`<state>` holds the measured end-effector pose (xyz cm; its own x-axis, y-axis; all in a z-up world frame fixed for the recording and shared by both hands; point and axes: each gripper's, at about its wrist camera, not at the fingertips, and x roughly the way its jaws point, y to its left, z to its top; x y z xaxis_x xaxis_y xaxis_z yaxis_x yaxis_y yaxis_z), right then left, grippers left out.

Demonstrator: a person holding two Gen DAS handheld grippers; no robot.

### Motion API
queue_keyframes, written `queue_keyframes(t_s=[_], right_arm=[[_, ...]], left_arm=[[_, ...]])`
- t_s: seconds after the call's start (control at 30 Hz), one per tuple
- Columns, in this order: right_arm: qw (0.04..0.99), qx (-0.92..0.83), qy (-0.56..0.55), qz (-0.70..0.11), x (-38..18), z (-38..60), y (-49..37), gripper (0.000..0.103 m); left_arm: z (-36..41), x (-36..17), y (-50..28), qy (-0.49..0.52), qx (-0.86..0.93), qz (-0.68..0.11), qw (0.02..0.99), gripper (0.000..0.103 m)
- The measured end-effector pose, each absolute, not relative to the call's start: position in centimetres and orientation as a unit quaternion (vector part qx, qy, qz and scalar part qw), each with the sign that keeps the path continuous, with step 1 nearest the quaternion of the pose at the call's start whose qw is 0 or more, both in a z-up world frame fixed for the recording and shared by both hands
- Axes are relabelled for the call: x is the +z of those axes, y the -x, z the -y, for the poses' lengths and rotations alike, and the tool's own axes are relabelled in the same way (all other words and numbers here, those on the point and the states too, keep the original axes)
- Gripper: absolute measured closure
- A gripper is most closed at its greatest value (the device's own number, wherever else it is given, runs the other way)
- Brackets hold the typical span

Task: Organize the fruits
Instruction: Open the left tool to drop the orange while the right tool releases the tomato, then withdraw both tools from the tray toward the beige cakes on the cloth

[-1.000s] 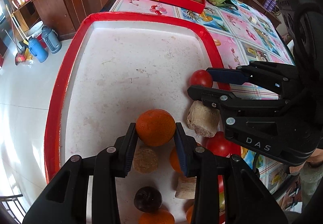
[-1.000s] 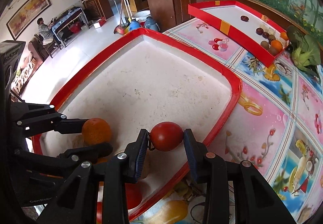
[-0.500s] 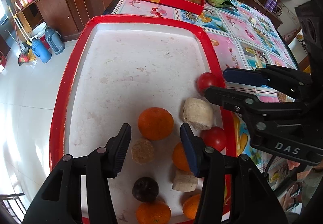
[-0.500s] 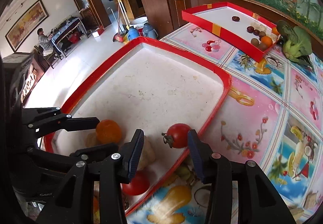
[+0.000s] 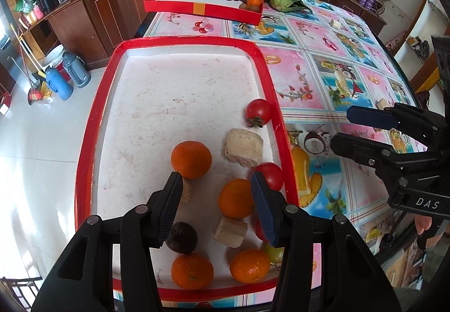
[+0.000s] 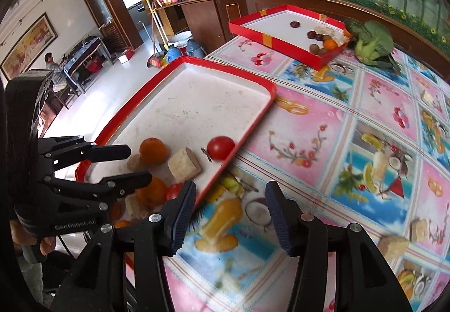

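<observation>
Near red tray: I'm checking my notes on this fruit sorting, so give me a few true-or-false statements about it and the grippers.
1. The left gripper grips an orange. False: its jaws stand open and hold nothing; they have just been opening.
2. A tomato lies by the near tray's right rim. True.
3. The right gripper holds the tomato. False: it is open, over the tablecloth.
4. The far tray holds fruit too. True.
</observation>
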<state>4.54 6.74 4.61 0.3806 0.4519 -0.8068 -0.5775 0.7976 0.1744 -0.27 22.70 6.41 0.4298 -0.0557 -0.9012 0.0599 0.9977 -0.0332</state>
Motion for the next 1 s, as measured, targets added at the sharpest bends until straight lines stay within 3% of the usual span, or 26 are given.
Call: queue_keyframes(t_s=[0.1,0.53,1.0], right_arm=[[0.833,0.302,0.061,-0.460,4.8,-5.1,-4.1,0.045],[0.856,0.240,0.037,-0.457,4.9,2.9,-3.0,0.043],[0.872,0.152,-0.002,-0.465,4.5,13.1,-2.6,0.043]], left_arm=[[-22.3,7.0,0.6,-0.004,-0.034,-0.526,0.850,0.039],[-19.3,8.9,1.4,-0.014,-0.059,-0.510,0.858,0.039],[-9.5,8.2,-0.1,-0.047,-0.144,-0.515,0.844,0.039]])
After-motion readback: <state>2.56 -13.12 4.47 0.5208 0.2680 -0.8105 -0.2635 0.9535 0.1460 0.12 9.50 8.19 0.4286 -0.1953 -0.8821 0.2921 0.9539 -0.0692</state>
